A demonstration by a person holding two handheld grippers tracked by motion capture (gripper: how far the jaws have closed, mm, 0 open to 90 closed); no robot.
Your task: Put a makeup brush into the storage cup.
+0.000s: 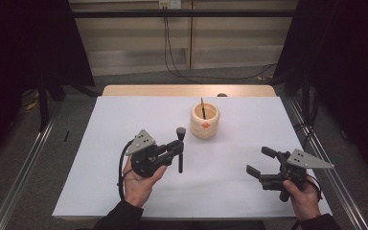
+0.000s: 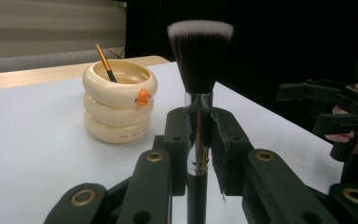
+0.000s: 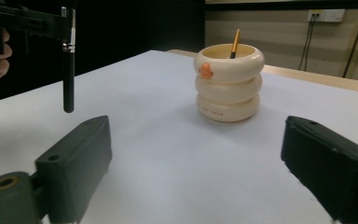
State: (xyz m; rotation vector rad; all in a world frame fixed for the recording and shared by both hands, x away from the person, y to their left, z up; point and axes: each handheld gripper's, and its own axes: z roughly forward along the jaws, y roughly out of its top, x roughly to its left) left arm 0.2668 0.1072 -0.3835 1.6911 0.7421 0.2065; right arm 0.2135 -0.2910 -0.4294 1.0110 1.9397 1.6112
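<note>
Now left gripper (image 2: 198, 135) clamps makeup brush (image 2: 199, 70)

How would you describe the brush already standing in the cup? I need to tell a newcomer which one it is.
On the white table stands a cream ringed cup. The thin brush leans inside it: gold-handled and slender, unlike the thick makeup brush clamped in the left gripper.

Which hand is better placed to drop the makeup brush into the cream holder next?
Left. The left tool already clamps the makeup brush upright, bristles up, off the table near the ringed cream holder. The right tool is open and holds nothing.
</note>
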